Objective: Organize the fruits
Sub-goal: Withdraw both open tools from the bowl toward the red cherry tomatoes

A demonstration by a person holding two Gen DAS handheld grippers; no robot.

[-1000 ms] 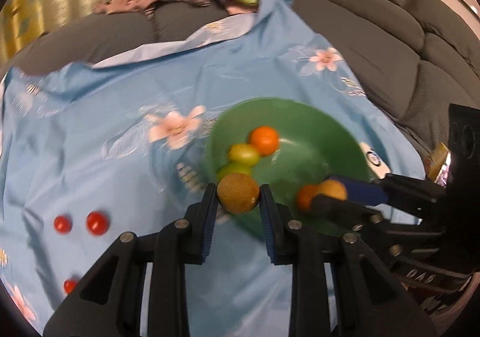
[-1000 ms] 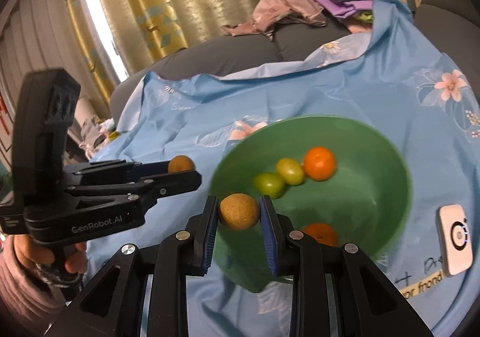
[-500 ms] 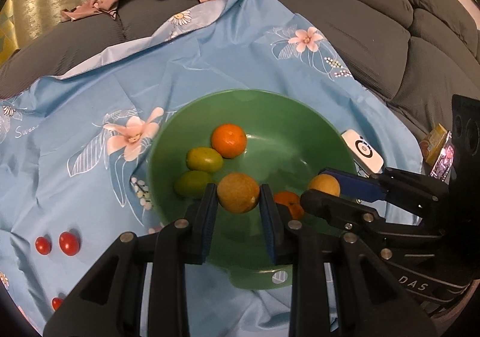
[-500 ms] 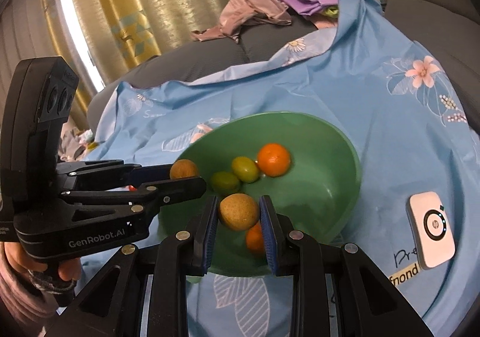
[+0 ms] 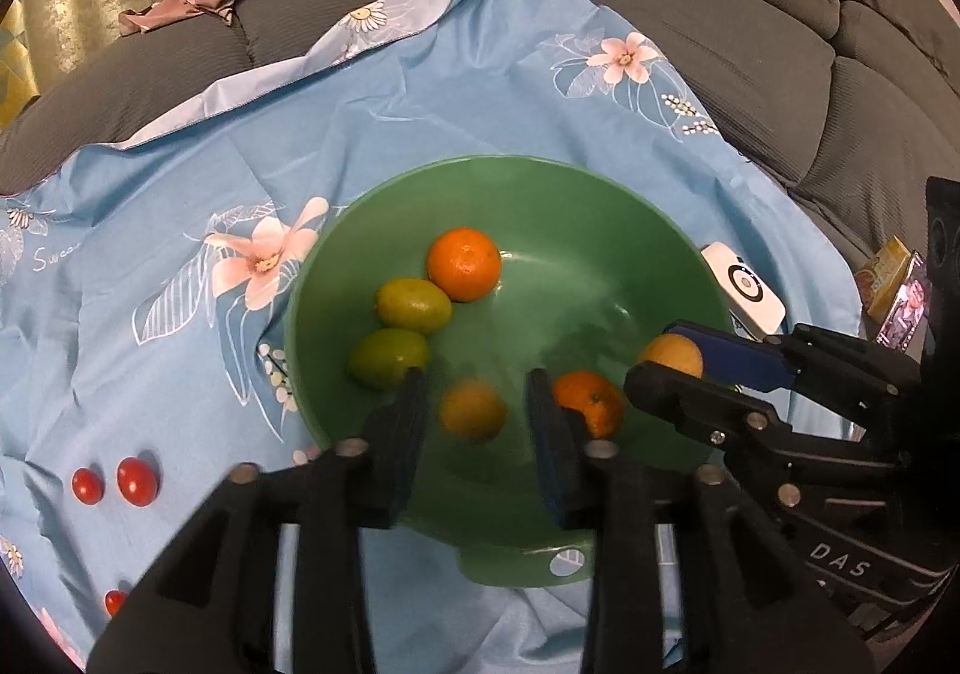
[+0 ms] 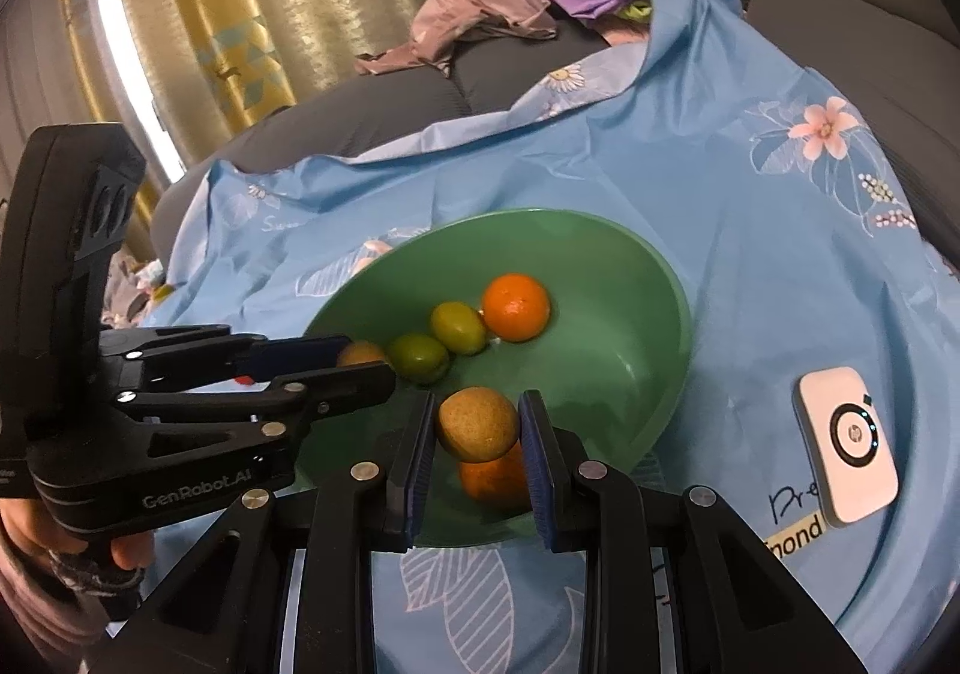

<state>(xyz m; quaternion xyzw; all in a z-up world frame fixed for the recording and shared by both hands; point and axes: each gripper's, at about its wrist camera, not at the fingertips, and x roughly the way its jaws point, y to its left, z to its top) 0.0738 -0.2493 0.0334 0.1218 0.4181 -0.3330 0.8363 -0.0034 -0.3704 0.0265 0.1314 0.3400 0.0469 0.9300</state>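
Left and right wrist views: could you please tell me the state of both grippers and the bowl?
Green bowl, upright, holding two oranges and two green fruits.
Left gripper, open around a blurred yellowish fruit.
Right gripper, shut on a brown fruit above it.

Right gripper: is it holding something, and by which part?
Yes. The right gripper grips a round tan fruit by its two opposite sides, over the green bowl.
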